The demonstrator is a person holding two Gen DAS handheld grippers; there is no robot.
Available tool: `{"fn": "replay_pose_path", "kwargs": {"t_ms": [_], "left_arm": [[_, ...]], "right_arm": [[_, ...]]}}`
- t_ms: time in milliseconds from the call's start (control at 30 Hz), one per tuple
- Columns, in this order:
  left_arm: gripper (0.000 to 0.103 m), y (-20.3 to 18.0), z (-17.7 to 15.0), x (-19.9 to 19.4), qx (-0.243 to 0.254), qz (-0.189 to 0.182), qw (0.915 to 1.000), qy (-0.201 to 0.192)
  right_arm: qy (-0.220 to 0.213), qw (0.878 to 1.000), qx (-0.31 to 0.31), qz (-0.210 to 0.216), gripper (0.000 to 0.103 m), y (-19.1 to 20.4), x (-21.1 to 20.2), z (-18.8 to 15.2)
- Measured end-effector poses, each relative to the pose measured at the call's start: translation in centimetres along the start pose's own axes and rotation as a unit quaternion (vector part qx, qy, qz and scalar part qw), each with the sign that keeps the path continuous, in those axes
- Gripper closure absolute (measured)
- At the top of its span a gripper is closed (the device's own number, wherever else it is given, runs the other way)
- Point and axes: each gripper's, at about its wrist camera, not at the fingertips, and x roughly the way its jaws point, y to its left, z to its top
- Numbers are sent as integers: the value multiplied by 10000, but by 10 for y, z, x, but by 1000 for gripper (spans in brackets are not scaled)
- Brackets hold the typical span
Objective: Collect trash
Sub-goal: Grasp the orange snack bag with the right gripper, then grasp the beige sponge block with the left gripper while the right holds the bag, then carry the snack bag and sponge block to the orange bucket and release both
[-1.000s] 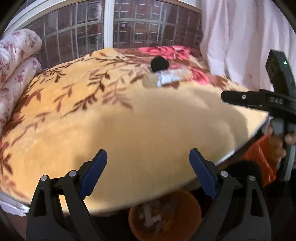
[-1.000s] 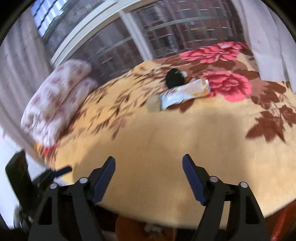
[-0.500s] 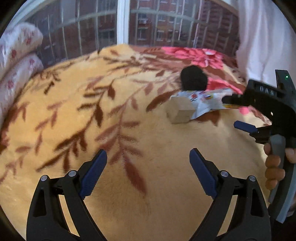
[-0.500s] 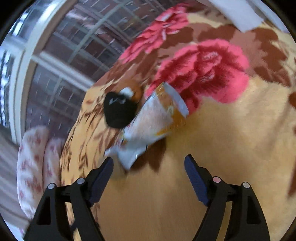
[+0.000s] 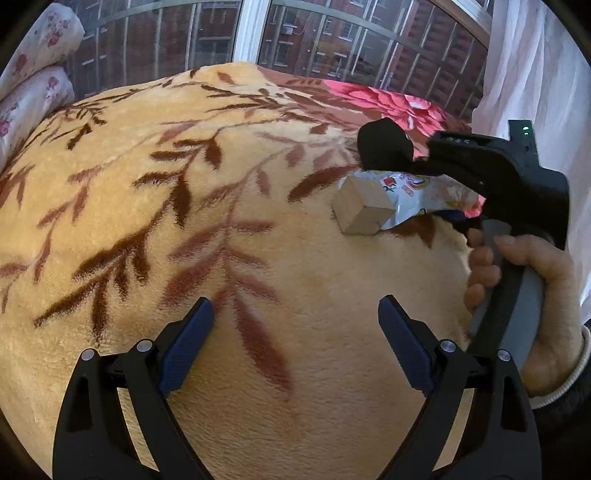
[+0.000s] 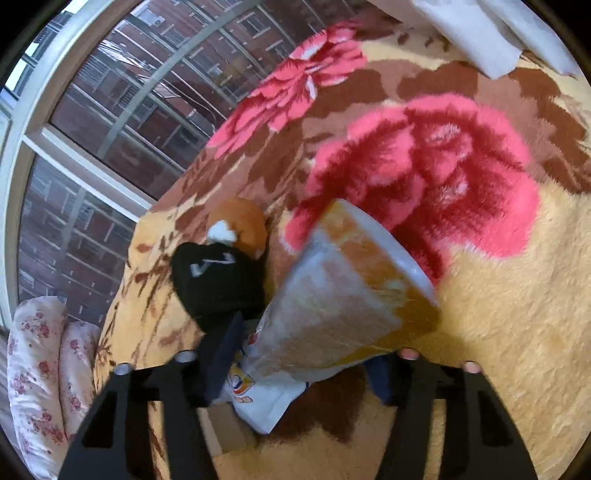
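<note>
A white and orange snack bag point(image 6: 343, 295) lies on the flowered blanket point(image 6: 498, 332), its near end between the fingers of my right gripper point(image 6: 303, 354). The jaws are closing, and both pads meet the bag's sides. In the left wrist view the same bag point(image 5: 410, 199) shows under the right gripper, held by a person's hand point(image 5: 535, 280). A small tan block point(image 5: 360, 212) rests against the bag's end, and a black cloth lump point(image 5: 384, 146) sits just behind. My left gripper point(image 5: 295, 310) hovers open over bare blanket, nothing between its fingers.
Behind the black cloth lump point(image 6: 218, 280) sits a brown round thing point(image 6: 240, 229). Flowered pillows point(image 5: 33, 74) are stacked at the bed's left end. A barred window point(image 5: 251, 33) runs behind the bed, and a white curtain point(image 5: 535, 74) hangs on the right.
Both grippers came forward from the bed's edge over the blanket; the orange bin dropped out of view. The right gripper rolled, reached the bag, and its jaws narrowed around it.
</note>
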Motion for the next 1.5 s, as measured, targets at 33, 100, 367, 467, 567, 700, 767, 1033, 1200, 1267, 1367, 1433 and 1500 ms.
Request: {"fn": "replay_pose_path", "kwargs": {"t_ms": [33, 100, 367, 467, 567, 700, 767, 1033, 1200, 1267, 1367, 1433, 1500], "left_arm": [[15, 0, -1, 0, 10, 6, 10000, 2], [15, 0, -1, 0, 12, 12, 10000, 14], [15, -17, 3, 7, 394, 472, 9978, 226], [15, -30, 4, 10, 728, 673, 9947, 267], [15, -44, 9, 12, 935, 669, 9931, 245], [15, -61, 25, 22, 900, 531, 9942, 245], [15, -67, 31, 28, 833, 452, 9952, 265], [69, -73, 36, 58, 611, 373, 9959, 545], [69, -64, 35, 47, 420, 17, 9984, 369], [69, -65, 33, 38, 446, 28, 9986, 266], [69, -69, 24, 17, 640, 162, 9977, 119], [69, -70, 13, -4, 759, 273, 9967, 48], [69, -68, 2, -22, 790, 325, 9963, 12]], "right_arm": [[-14, 9999, -4, 132, 57, -2, -6, -1], [-95, 9993, -79, 346, 62, -6, -24, -5], [-468, 9940, -575, 800, 66, -35, -104, -7], [-726, 9916, -741, 772, 66, -53, -132, -8], [-848, 9898, -821, 803, 66, -73, -156, -9], [-960, 9880, -873, 843, 66, -91, -180, -16], [-1026, 9870, -895, 859, 66, -97, -189, -21], [-1033, 9835, -1179, 905, 66, -105, -203, -41], [-984, 9807, -1384, 969, 66, -102, -204, -56], [-886, 9810, -1371, 1048, 66, -102, -205, -61], [-836, 9785, -1508, 1134, 66, -96, -214, -70], [-797, 9746, -1717, 1194, 66, -90, -222, -76], [-778, 9695, -1968, 1236, 66, -83, -231, -85]]}}
